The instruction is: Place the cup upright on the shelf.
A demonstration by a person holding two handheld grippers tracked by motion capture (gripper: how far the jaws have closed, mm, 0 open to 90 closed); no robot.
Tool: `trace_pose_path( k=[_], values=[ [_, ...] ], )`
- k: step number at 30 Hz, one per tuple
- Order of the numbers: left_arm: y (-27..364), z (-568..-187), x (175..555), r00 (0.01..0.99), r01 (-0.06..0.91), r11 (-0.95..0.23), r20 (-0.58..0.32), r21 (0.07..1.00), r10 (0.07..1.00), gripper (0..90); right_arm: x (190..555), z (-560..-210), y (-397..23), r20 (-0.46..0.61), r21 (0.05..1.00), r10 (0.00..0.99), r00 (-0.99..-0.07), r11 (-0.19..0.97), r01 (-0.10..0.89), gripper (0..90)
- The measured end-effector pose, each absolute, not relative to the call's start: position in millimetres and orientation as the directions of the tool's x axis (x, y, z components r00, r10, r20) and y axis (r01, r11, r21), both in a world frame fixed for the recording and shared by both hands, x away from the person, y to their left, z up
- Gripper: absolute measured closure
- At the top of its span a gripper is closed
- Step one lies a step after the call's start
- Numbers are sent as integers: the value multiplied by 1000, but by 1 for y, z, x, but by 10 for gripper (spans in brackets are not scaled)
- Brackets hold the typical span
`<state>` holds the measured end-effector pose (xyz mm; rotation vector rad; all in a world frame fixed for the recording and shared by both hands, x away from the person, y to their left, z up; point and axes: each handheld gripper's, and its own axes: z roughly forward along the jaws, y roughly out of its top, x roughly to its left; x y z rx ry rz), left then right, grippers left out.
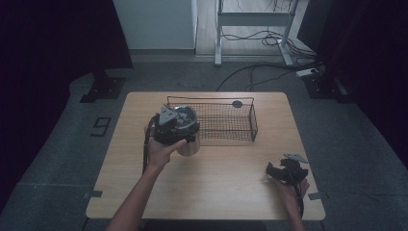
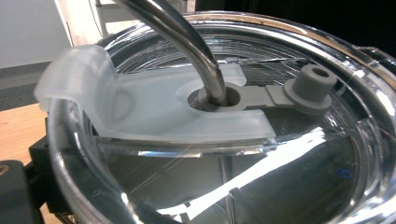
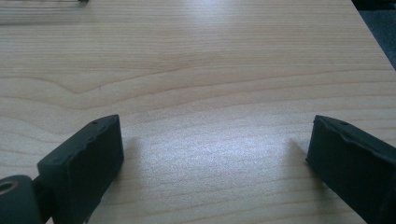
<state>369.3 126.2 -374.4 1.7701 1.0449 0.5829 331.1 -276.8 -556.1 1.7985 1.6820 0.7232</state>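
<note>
Two hand-held grippers work at a light wooden table (image 1: 211,178). The left gripper (image 1: 185,137) is at a steel tumbler (image 1: 188,139) with a clear lid (image 2: 224,154), at the left end of a black wire basket (image 1: 226,120) that sits toward the far side of the table. In the high view the left hand (image 1: 161,151) wraps the gripper body, and the tumbler stands upright, its long axis vertical, directly at the gripper's front. The left gripper view looks straight down onto the lid at very close range: a bent metal straw (image 2: 187,42) passes through a frosted slider tab (image 2: 154,102), with a grey rubber plug (image 2: 310,86) beside it. The jaws themselves are hidden behind the tumbler, so I cannot tell whether they clamp it.

The right gripper (image 1: 276,172) rests low at the near right edge, well apart from the tumbler. Its jaws are spread wide over bare wood, holding nothing. The left hand is plainly the nearer one, and any move into the basket would go rightward and away.
</note>
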Motion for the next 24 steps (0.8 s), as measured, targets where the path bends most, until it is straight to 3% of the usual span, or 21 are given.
trace_pose_path(
  k=[24],
  values=[
    [125,-362,396,486,404,-127,-95,906,869,39,331,-556,-277,8,723,998,64,-50,689,35]
  ],
)
